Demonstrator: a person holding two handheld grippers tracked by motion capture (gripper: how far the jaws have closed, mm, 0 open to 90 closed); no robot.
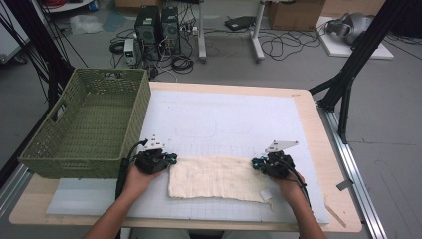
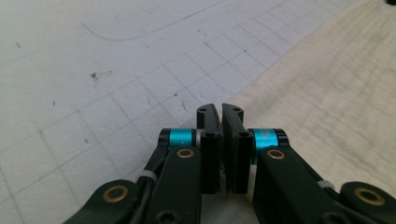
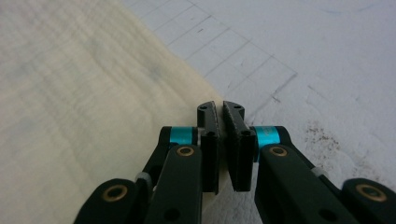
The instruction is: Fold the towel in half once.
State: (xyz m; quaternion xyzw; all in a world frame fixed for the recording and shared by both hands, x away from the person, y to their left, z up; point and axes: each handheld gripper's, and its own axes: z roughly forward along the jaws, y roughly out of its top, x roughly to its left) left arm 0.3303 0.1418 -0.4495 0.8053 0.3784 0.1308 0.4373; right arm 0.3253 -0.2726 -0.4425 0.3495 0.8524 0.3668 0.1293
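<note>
cream cloth (image 1: 215, 178) lies flat, edges slightly wavy.

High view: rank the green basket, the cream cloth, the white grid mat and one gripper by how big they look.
1. white grid mat
2. green basket, though it stands taller and so nearer the camera, which may flatter it
3. cream cloth
4. left gripper and right gripper, which look alike

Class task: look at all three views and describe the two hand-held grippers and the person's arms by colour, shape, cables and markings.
The left gripper and right gripper match: black bodies, flat black jaws on black links with brass pivots, cyan sleeves beside the jaws. Each carries a grey three-cornered plate on top and trails a black cable. The forearms are bare, no sleeves or gloves in view.
</note>
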